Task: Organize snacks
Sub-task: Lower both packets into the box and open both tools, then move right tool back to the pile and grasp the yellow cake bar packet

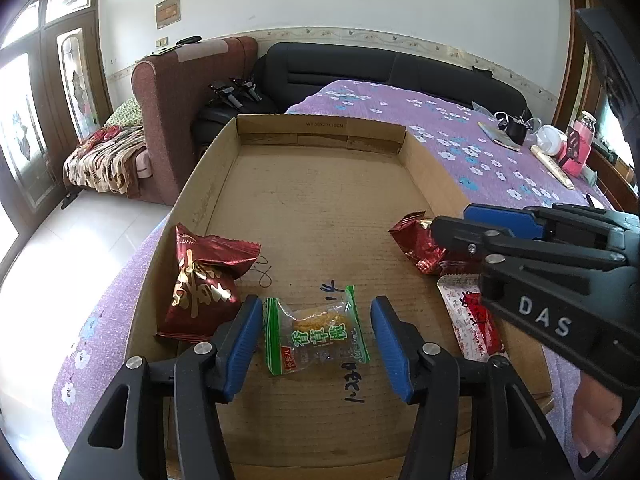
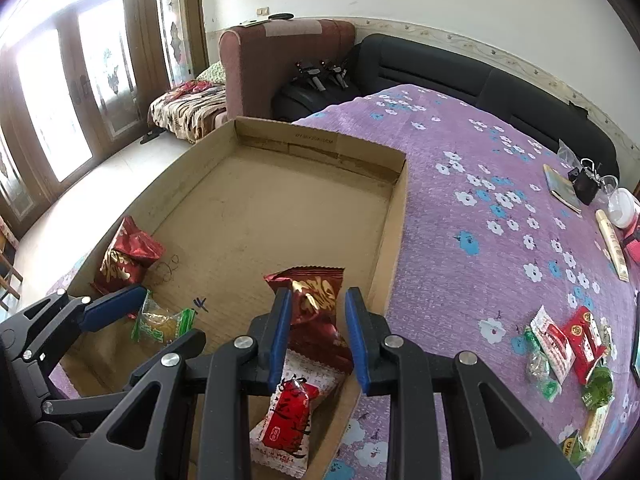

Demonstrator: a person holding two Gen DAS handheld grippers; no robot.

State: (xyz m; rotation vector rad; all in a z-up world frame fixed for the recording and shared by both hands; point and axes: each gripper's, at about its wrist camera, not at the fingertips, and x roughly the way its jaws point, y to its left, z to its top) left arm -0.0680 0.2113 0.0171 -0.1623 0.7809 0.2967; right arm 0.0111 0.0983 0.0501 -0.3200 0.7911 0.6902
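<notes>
Left wrist camera: set low over the near end of the box [image 1: 416,168], facing down its length toward the sofa [image 1: 384,68], a green pack [image 1: 316,334] close between its own fingers. Right wrist camera: set beside it to the right and higher, close over the box's [image 2: 394,216] near right corner, angled left toward the doors [image 2: 52,92], the bedspread [image 2: 500,240] filling its right. Both views share the box, sofa [image 2: 460,76] and green pack [image 2: 162,324]; each shows the other gripper.
</notes>
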